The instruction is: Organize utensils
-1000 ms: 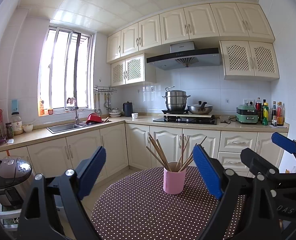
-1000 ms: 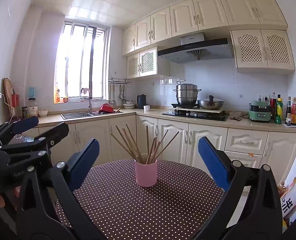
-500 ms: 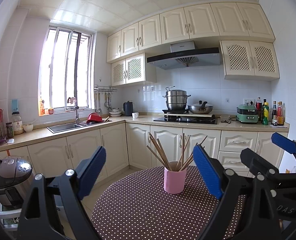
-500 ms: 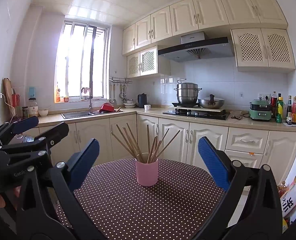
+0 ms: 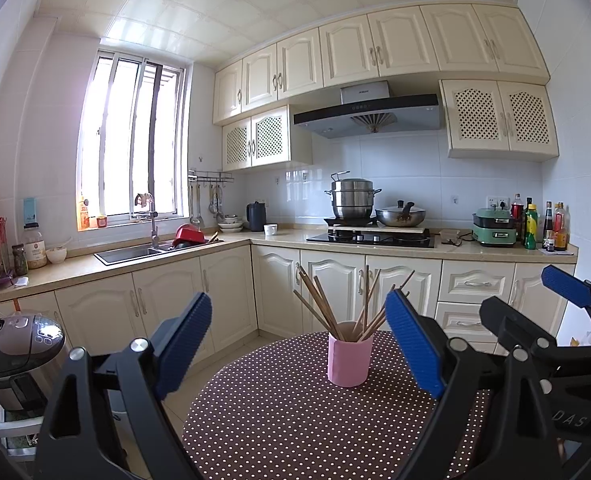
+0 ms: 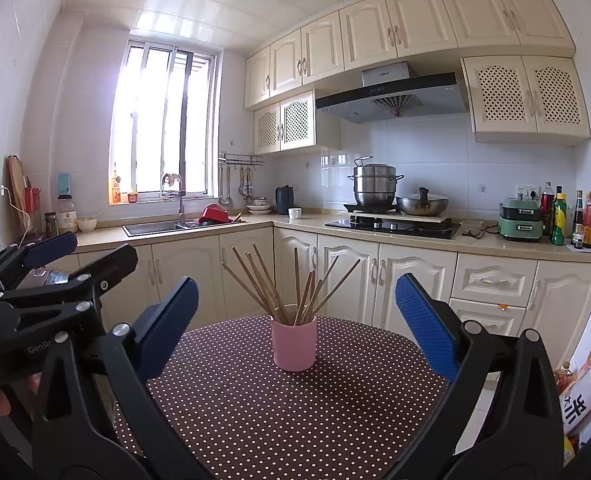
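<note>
A pink cup [image 5: 349, 364] [image 6: 294, 344] stands upright on a round table with a brown polka-dot cloth [image 5: 287, 420] [image 6: 295, 412]. Several wooden chopsticks [image 5: 327, 308] [image 6: 279, 284] fan out of it. My left gripper [image 5: 299, 340] is open, held above the near side of the table with the cup ahead between its blue pads, not touching. My right gripper [image 6: 295, 320] is also open and framing the cup from a distance. Each gripper shows in the other's view: the right gripper [image 5: 563, 312] at the right edge, the left gripper [image 6: 55, 264] at the left edge.
Cream cabinets and a countertop [image 5: 415, 248] run along the far walls, with a sink [image 5: 129, 254], a stove with pots [image 5: 371, 236] and bottles [image 5: 551, 228]. A rice cooker [image 5: 15, 352] sits low to the left of the table. A printed bag [image 6: 583, 392] lies on the floor right.
Almost nothing differs; both views drift very slightly and the cup keeps its place. Both grippers stay open.
</note>
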